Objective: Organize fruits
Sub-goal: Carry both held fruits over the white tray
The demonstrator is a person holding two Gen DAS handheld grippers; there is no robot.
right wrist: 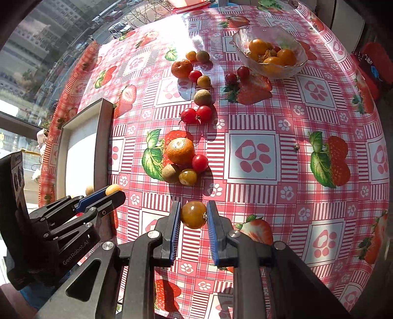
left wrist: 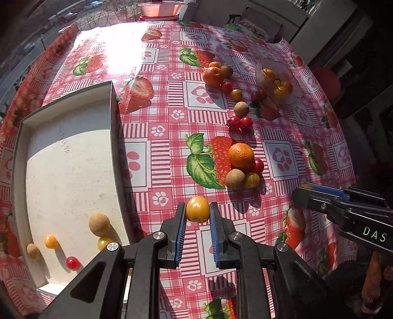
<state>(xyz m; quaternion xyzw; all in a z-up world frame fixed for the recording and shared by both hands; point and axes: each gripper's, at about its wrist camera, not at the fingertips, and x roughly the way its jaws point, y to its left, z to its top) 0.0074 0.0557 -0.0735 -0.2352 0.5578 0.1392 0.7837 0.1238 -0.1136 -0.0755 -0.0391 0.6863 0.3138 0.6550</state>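
Note:
My left gripper (left wrist: 197, 211) is shut on a yellow-orange cherry tomato (left wrist: 197, 209), held above the tablecloth just right of the white tray (left wrist: 66, 171). The tray holds several small fruits, among them a tan longan (left wrist: 99, 224) and a red tomato (left wrist: 72, 263). My right gripper (right wrist: 193, 216) is shut on a dark yellow tomato (right wrist: 194, 214). It also shows in the left wrist view (left wrist: 309, 191). A mandarin (right wrist: 180, 150) with small fruits around it lies ahead. A glass bowl (right wrist: 270, 52) at the far right holds orange fruits.
More loose fruit lies mid-table: two red tomatoes (right wrist: 196, 114), a longan (right wrist: 202, 97), a second mandarin (right wrist: 181, 68). A pink basin (left wrist: 161, 8) stands at the far table edge by the window. The tray's tall right wall (left wrist: 114, 137) stands beside my left gripper.

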